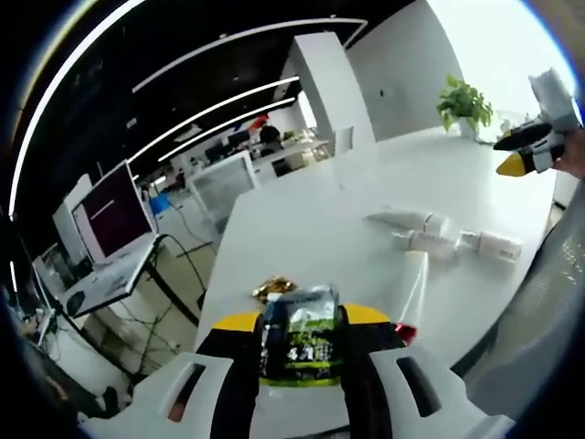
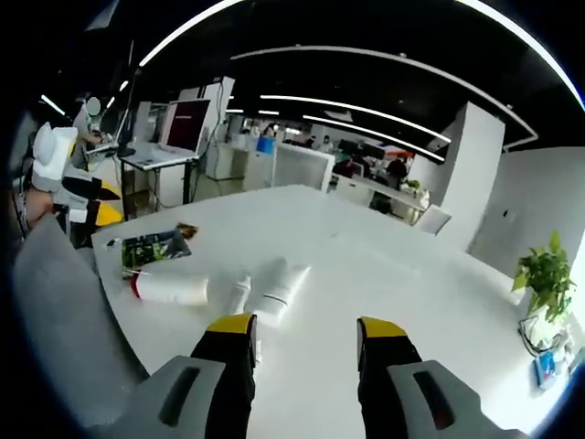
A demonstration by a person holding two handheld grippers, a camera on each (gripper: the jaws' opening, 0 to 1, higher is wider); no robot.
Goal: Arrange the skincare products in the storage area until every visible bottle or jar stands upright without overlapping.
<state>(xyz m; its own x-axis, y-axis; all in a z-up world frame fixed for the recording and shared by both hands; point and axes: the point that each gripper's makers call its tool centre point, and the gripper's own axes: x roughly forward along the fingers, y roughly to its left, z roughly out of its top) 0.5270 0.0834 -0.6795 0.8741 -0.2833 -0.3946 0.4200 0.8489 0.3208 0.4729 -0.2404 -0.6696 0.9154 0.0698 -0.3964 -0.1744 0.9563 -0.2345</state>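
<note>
Ahead of my tongs the white table (image 2: 384, 274) is carrying white tubes (image 2: 279, 283) lying flat, touching one another, one red-capped tube (image 2: 169, 289) beside them. A dark green packet (image 2: 154, 249) and a small gold wrapper (image 1: 272, 288) are lying farther left.

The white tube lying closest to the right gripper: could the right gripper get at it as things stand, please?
Probably yes. The right gripper is open and holds nothing, and the white tube lies flat on the table just beyond its fingertips, with nothing between them; a smaller bottle lies close alongside.
</note>
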